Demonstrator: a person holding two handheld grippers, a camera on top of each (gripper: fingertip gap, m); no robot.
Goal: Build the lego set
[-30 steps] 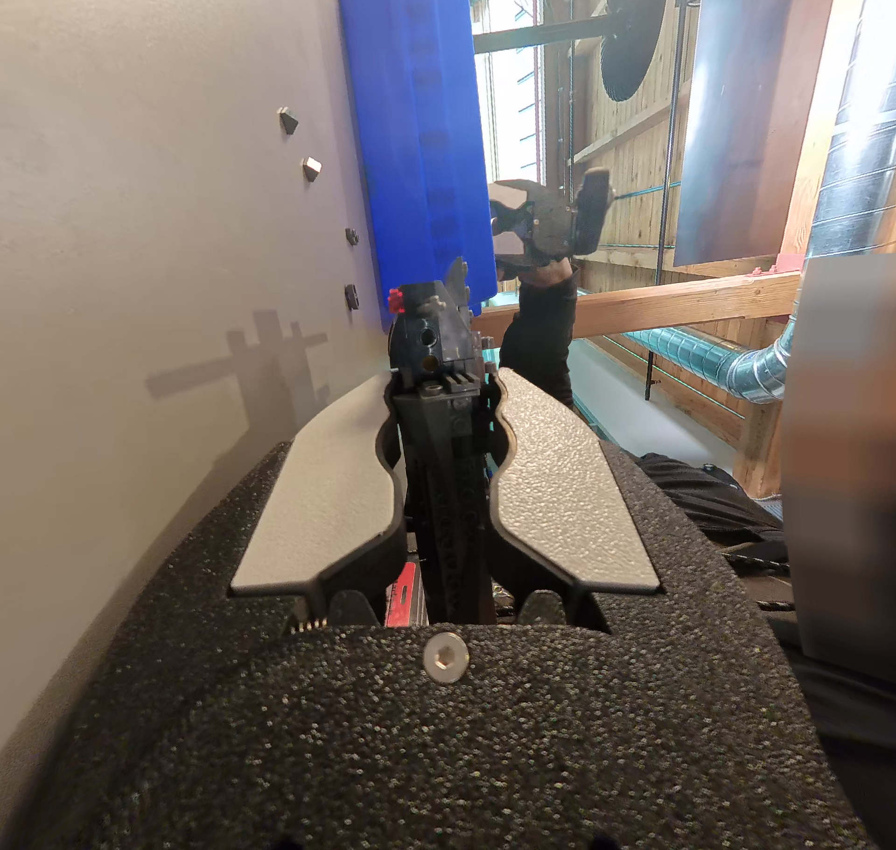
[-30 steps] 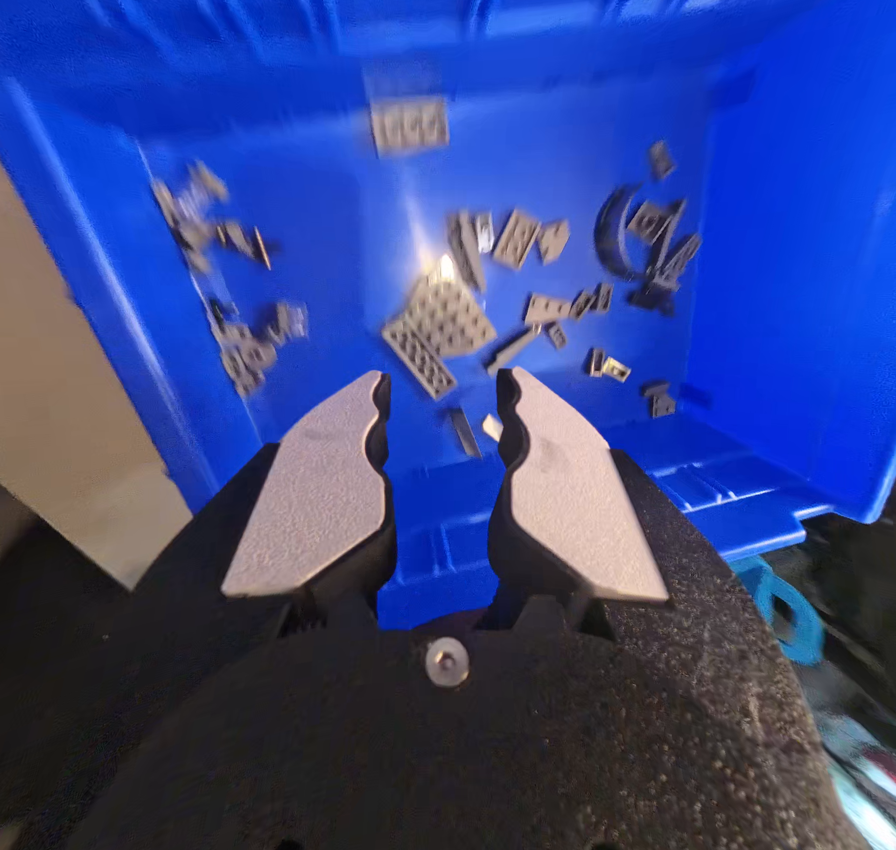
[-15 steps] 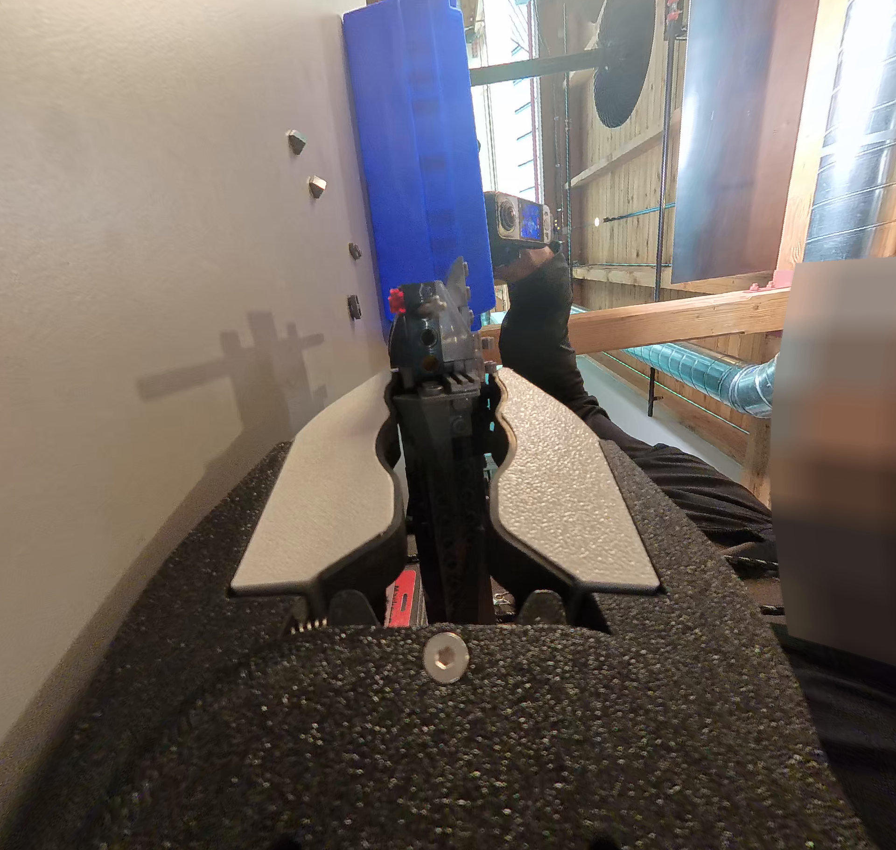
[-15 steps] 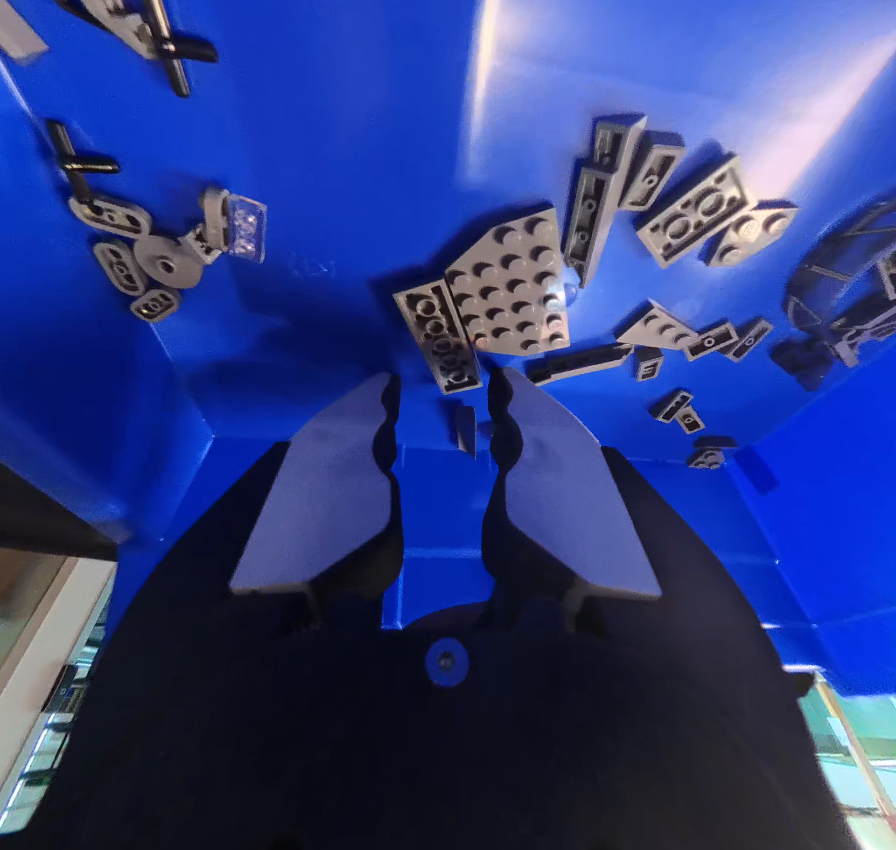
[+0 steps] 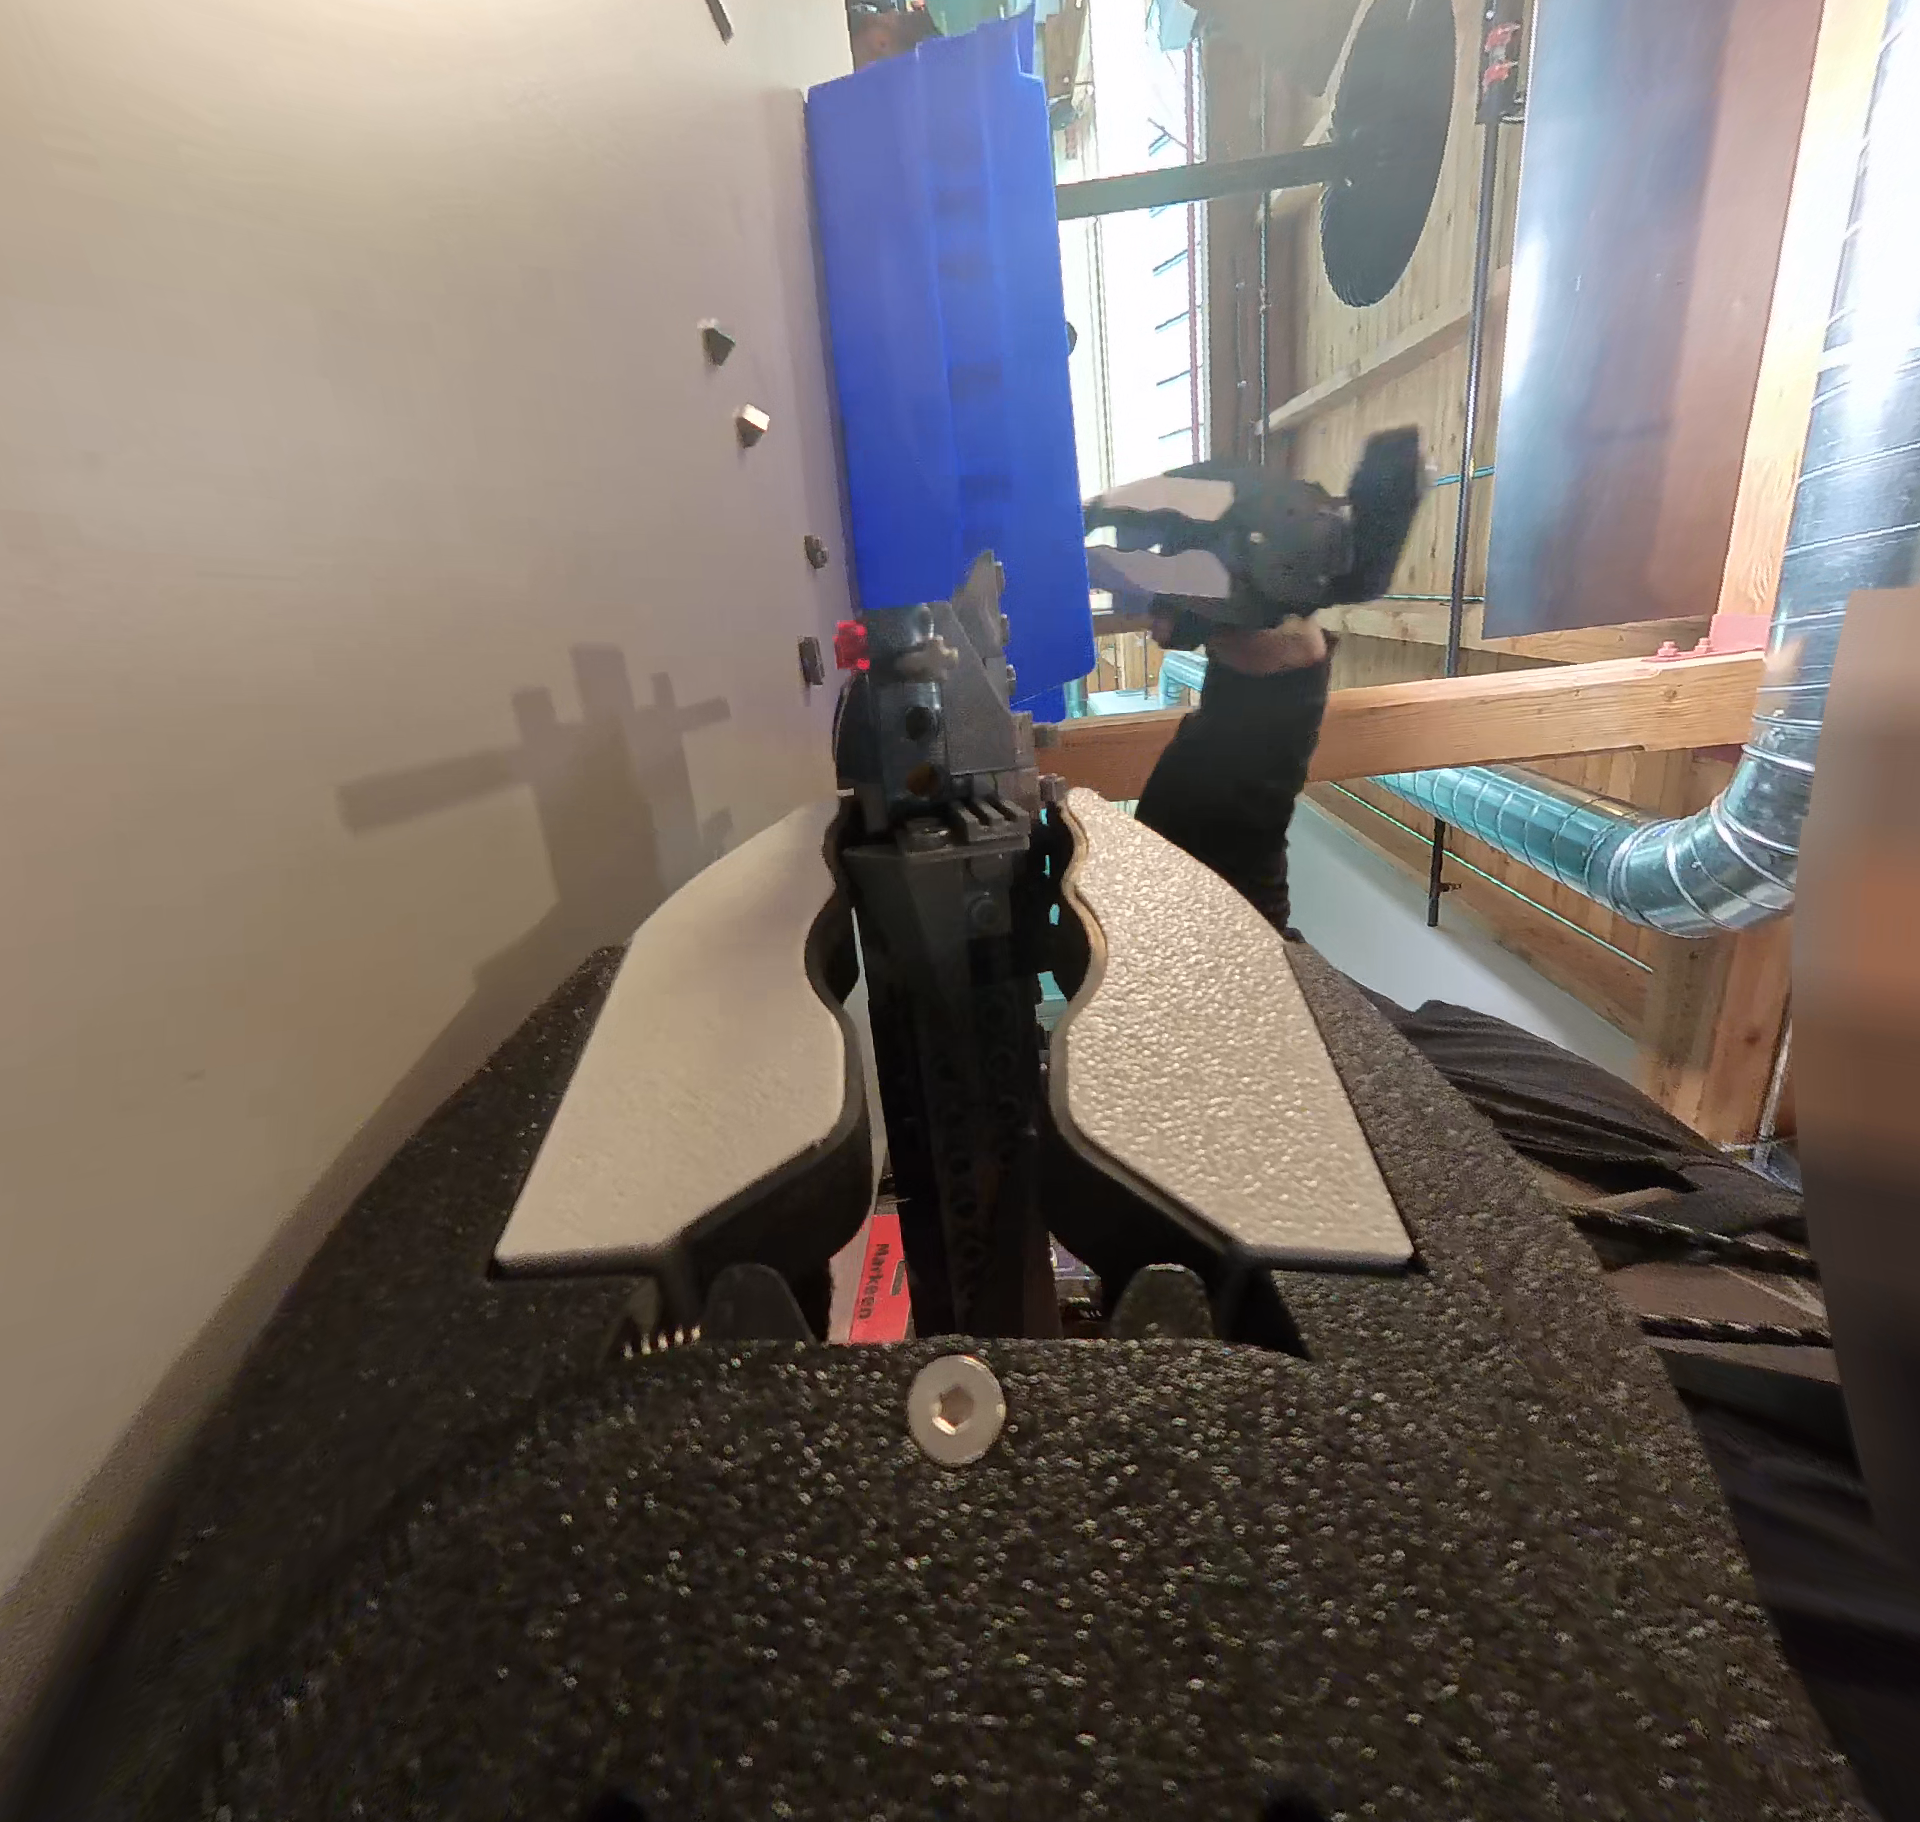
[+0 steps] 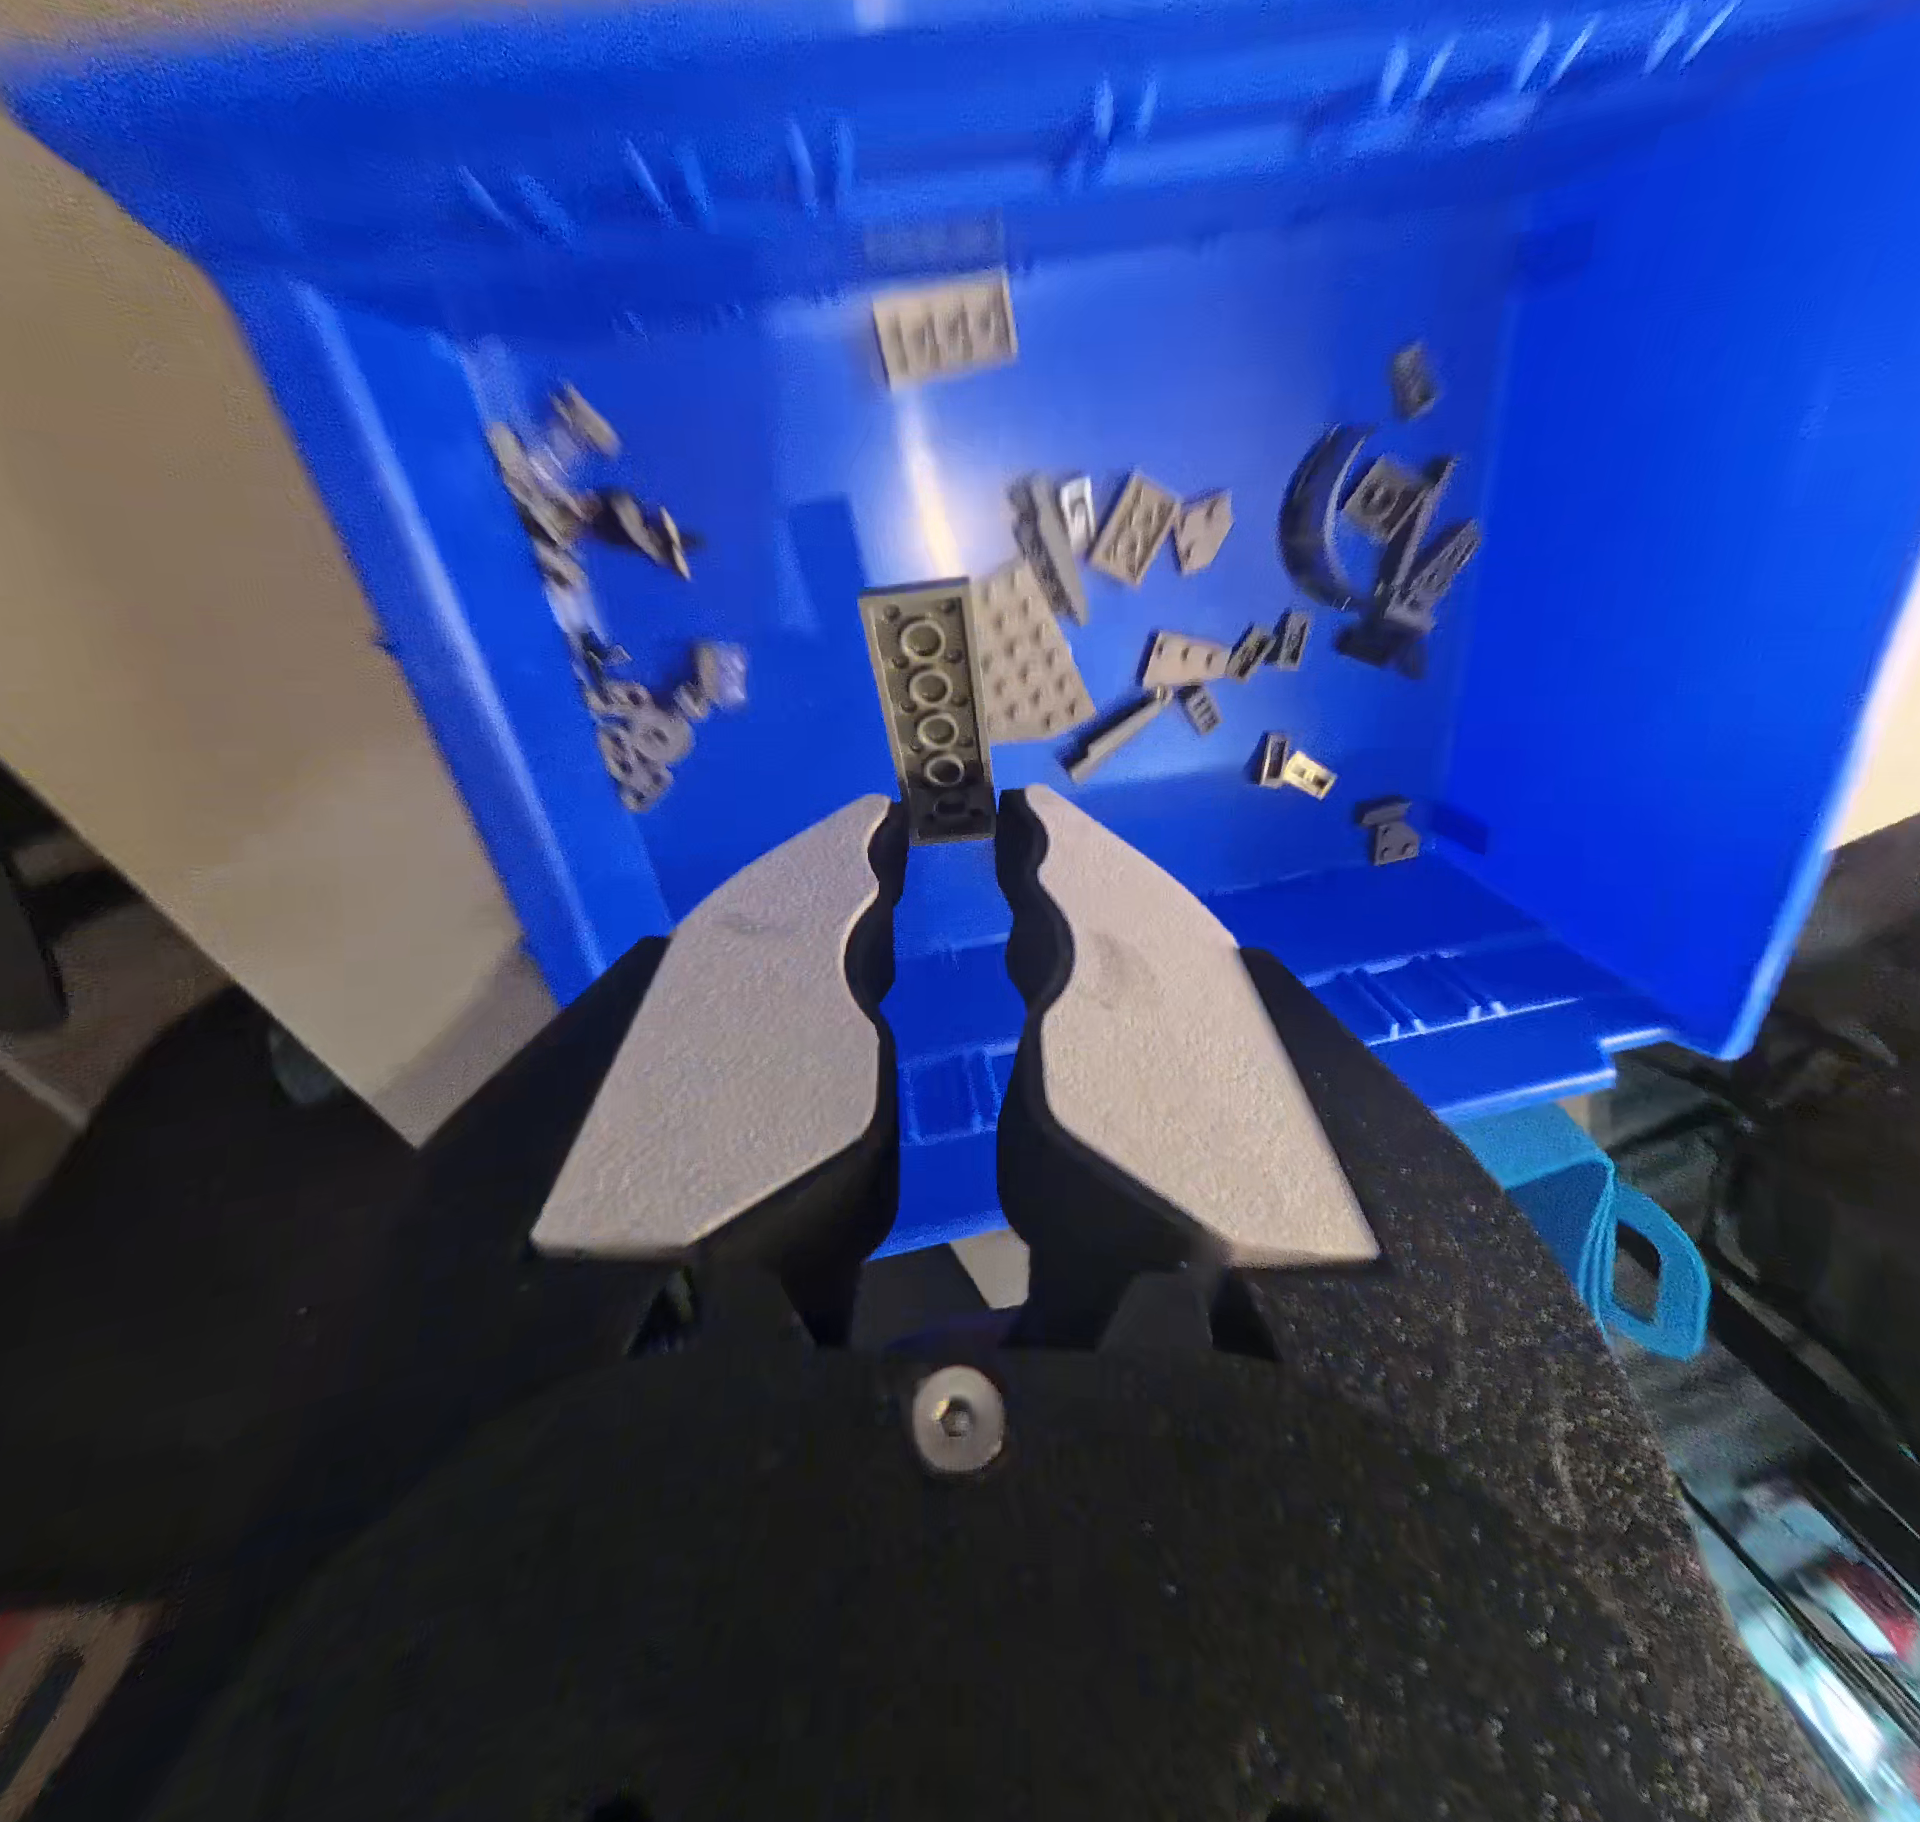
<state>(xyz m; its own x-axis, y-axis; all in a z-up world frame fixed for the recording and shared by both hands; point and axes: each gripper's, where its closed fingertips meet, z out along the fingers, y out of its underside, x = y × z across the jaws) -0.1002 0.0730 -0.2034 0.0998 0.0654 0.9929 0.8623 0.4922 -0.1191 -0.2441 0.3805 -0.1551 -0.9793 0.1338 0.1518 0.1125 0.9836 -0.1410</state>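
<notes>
My left gripper (image 5: pixel 948 827) is shut on a dark grey brick-built model (image 5: pixel 940 733) with a small red piece at its tip, and holds it beside the grey table top (image 5: pixel 364 525). My right gripper (image 6: pixel 948 808) is shut on the end of a long grey plate (image 6: pixel 932 712), underside towards me, and holds it above the blue bin (image 6: pixel 1662 629). In the left wrist view the right gripper (image 5: pixel 1226 546) shows blurred beside the bin (image 5: pixel 945 401). Several loose grey pieces (image 6: pixel 1039 660) lie on the bin's floor.
Small grey pieces (image 5: pixel 748 422) lie on the table near the bin. A wooden beam (image 5: pixel 1455 723) and a metal duct (image 5: pixel 1610 837) are behind. A person's dark sleeve (image 5: pixel 1236 764) holds the right gripper. A light blue strap (image 6: pixel 1621 1242) lies by the bin. The left gripper's tips are roughly 35 centimeters from the right gripper's.
My right gripper went down into the bin, closed on the long grey plate and lifted it up out of the pile. My left gripper kept hold of the model, almost still.
</notes>
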